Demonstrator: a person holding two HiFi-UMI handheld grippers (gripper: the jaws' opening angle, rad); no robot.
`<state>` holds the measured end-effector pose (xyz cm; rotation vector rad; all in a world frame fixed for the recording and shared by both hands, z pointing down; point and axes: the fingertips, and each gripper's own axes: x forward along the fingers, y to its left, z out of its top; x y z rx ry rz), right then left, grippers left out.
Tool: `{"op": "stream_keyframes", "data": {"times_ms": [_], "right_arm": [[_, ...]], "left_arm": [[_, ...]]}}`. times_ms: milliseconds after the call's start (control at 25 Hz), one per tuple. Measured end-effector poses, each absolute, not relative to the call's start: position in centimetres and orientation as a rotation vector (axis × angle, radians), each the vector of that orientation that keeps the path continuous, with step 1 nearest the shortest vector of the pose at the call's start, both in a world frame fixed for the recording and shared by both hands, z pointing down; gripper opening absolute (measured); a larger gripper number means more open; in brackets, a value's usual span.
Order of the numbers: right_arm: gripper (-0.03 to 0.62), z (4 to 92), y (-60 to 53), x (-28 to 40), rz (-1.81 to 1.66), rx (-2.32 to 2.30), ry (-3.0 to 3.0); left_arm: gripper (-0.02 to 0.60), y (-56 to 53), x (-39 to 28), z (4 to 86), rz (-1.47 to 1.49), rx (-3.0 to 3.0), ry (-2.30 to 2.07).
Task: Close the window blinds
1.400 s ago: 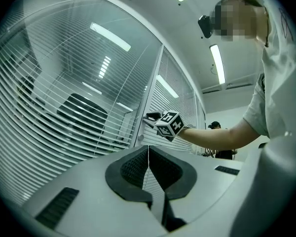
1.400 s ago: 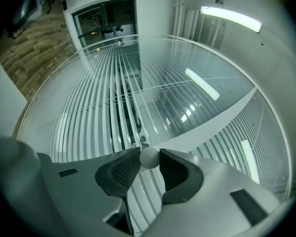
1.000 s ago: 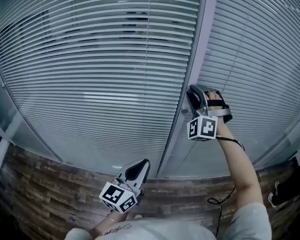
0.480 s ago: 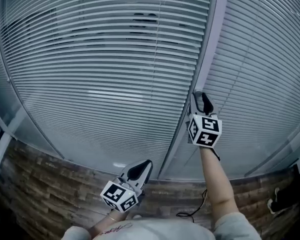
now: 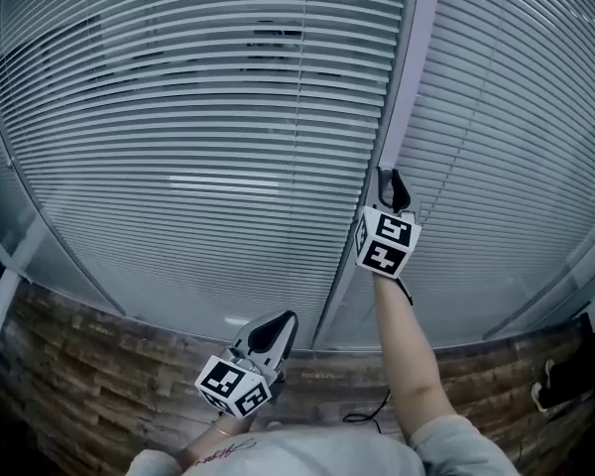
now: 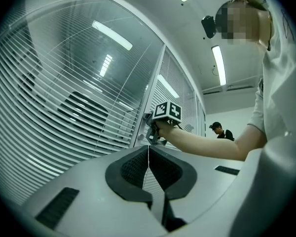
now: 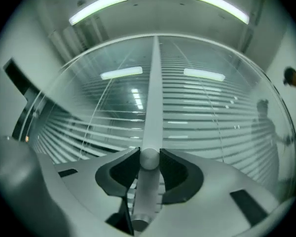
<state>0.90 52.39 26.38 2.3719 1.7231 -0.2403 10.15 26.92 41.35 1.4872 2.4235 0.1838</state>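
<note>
Horizontal slat blinds [image 5: 198, 167] hang behind glass on both sides of a pale upright post [image 5: 407, 77]. A small round knob [image 7: 149, 161] sticks out of that post. My right gripper [image 7: 149, 157] is shut on the knob, one pad pressing each side of it; its jaws have just been closing on it. In the head view the right gripper [image 5: 392, 181] is raised against the post. My left gripper [image 5: 275, 330] hangs lower near the sill, shut with nothing between its pads [image 6: 138, 164]. From the left gripper view the right gripper [image 6: 150, 132] shows at the post.
A wood-patterned band [image 5: 79, 385] runs below the glass. A dark cable [image 5: 377, 410] hangs from the right arm. A person in a dark cap [image 6: 218, 130] stands far off down the room. Ceiling strip lights [image 7: 98, 6] reflect in the glass.
The right gripper has rolled about a quarter turn at the post, its marker cube swinging round and the forearm coming under it. The left gripper has stayed where it was.
</note>
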Motion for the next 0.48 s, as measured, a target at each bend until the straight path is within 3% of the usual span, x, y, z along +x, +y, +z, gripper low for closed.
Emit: {"op": "stream_keyframes", "data": {"times_ms": [480], "right_arm": [[0.132,26.2,51.0,2.6,0.393,1.870,1.228]], "left_arm": [[0.018,26.9,9.2,41.2,0.201,1.451,2.437]]}}
